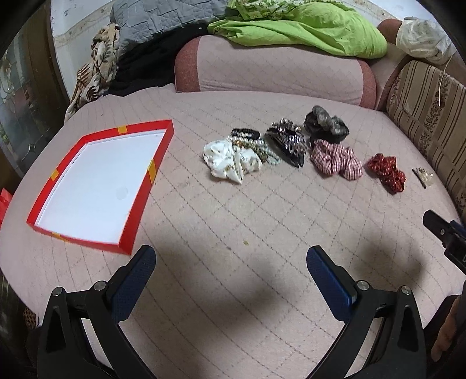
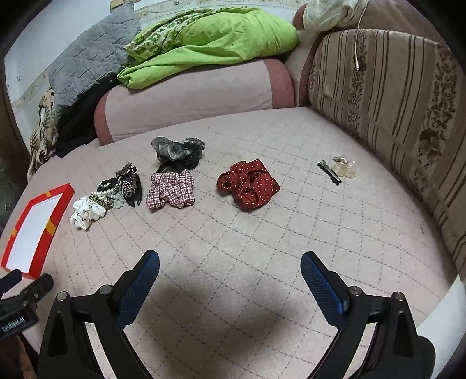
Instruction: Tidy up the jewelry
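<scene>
A shallow red tray with a white floor lies empty at the left of the pink quilted couch seat; it also shows in the right wrist view. In a loose row lie a white scrunchie, pearl and bead bracelets, a black claw clip, a grey scrunchie, a checked scrunchie, a red dotted scrunchie and a clear hair clip. My left gripper is open and empty, well short of the items. My right gripper is open and empty, below the red scrunchie.
A pink bolster with a green blanket and grey quilt lies behind the items. A striped couch back runs along the right.
</scene>
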`<state>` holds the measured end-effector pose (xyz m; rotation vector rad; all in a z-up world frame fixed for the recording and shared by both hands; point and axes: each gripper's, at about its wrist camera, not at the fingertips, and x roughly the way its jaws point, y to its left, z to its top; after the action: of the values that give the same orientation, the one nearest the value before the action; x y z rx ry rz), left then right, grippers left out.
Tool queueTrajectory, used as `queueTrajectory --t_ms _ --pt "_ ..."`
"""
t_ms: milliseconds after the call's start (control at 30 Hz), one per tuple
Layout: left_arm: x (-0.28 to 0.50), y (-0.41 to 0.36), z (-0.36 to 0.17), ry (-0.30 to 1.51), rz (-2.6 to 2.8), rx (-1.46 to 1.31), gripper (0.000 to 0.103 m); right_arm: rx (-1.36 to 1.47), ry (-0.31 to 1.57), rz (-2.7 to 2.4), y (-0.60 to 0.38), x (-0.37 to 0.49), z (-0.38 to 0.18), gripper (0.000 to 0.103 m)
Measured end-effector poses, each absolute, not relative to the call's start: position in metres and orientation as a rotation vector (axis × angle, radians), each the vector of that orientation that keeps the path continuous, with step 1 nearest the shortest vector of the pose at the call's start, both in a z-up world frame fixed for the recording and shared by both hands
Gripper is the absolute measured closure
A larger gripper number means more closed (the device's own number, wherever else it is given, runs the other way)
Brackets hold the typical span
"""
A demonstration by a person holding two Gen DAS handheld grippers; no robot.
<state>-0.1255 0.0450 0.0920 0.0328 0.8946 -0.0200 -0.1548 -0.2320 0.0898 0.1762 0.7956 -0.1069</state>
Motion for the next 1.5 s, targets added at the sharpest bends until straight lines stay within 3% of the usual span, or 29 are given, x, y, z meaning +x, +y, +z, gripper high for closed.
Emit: queueTrajectory --t_ms 133,233,433,833,867,900,933,1033,1167,1500 --pt "-0.112 0.059 0.105 0.879 -0.051 0.024 0.019 0.183 0.835 -0.06 -0.242 -0.143 0.086 0.02" --pt "-0.099 0.067 0.113 0.863 -0.079 0.031 0.026 0.199 0.864 -0.049 -0.25 -0.132 0.08 0.025" --pt "-0.061 0.076 0.106 0.873 -0.135 0.02 0.026 0.274 0.87 0.086 -0.25 -0.107 0.076 0.026" --pt "0.038 0.06 0.043 1.043 -0.234 -0.053 0.026 0.245 0.894 0.189 -0.214 -0.007 0.057 0.026" --pt "0.042 0.058 0.039 1.052 -0.237 -0.06 0.028 0.241 0.904 0.183 -0.213 0.0 0.053 0.026" --pt "0.046 0.056 0.034 1.069 -0.238 -0.066 0.048 0.24 0.921 0.175 -0.21 0.008 0.047 0.027" --pt "0.048 0.055 0.029 1.092 -0.231 -0.067 0.076 0.242 0.932 0.17 -0.209 0.012 0.043 0.036" --pt "0.043 0.056 0.029 1.073 -0.214 -0.065 0.09 0.289 0.992 0.192 -0.207 0.022 0.028 0.084" --pt "0.021 0.06 0.043 1.054 -0.241 -0.083 0.09 0.341 0.978 0.22 -0.21 0.013 0.034 0.093" --pt "-0.046 0.111 0.12 0.907 -0.274 -0.148 0.091 0.306 0.883 0.319 -0.191 -0.049 0.105 0.093"
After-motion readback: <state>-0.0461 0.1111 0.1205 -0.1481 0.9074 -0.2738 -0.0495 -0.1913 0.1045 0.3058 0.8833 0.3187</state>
